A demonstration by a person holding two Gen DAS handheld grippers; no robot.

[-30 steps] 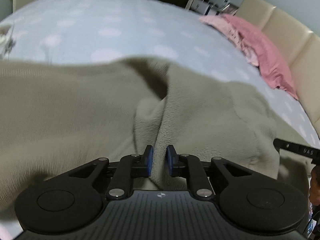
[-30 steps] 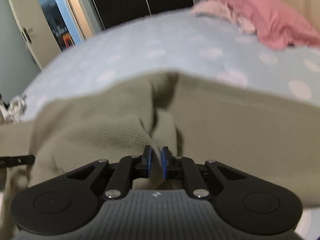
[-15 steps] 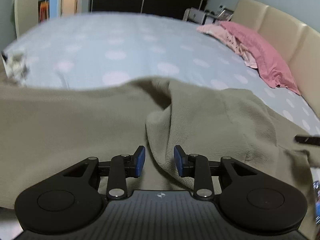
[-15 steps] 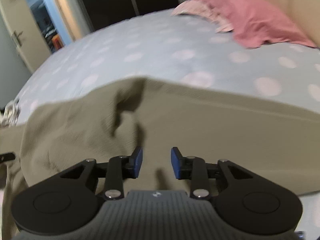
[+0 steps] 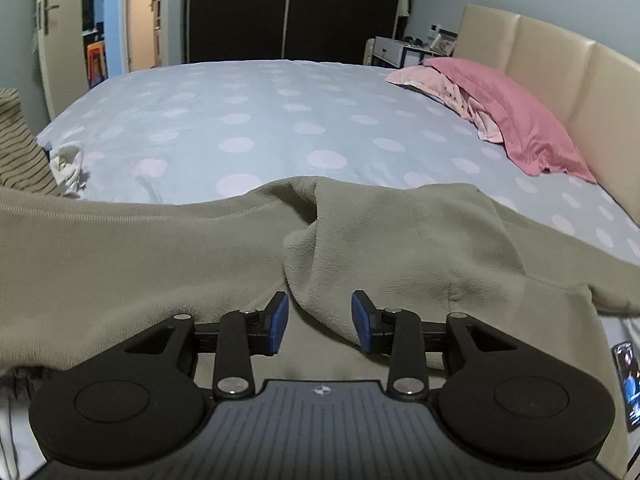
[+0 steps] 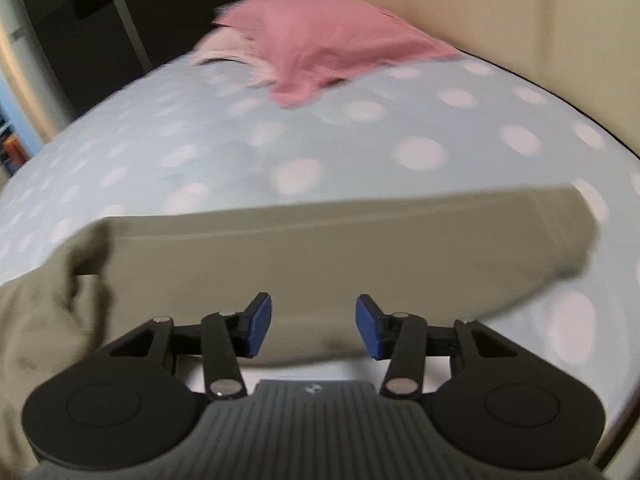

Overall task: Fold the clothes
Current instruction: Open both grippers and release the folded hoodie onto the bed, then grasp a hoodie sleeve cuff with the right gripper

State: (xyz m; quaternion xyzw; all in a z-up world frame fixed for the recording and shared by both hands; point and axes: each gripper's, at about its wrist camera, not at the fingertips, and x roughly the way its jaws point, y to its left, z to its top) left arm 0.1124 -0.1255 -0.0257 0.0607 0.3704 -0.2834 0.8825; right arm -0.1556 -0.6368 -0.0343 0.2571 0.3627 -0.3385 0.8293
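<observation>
**Both grippers letting go above the olive garment**

Now the left gripper (image 5: 318,322) is pointing steeply down over the near edge of the bed, its blue pads (image 5: 277,323) spreading apart; a fold of the olive fleece garment (image 5: 400,240) is lying in the gap beneath them, but neither pad is pressing on it. The right gripper (image 6: 313,328) is tilting down in the same way, its jaws also opening, with flat olive cloth below and nothing pinched between its pads (image 6: 369,333).

Just ahead of the left gripper, the garment is lying spread across the near side of the bed (image 5: 260,112), with a raised crease running up its middle. In the right wrist view, which is blurring, a long flat sleeve or leg (image 6: 360,256) of the same garment is stretching toward the right over the dotted sheet.

Farther out, a striped cloth (image 5: 16,148) and a small pale bundle (image 5: 68,164) are sitting at the left edge of the bed. Beyond them, pink pillows (image 5: 520,120) are resting against the cream headboard (image 5: 560,68), and a dark wardrobe (image 5: 292,8) is standing at the far end of the room.
</observation>
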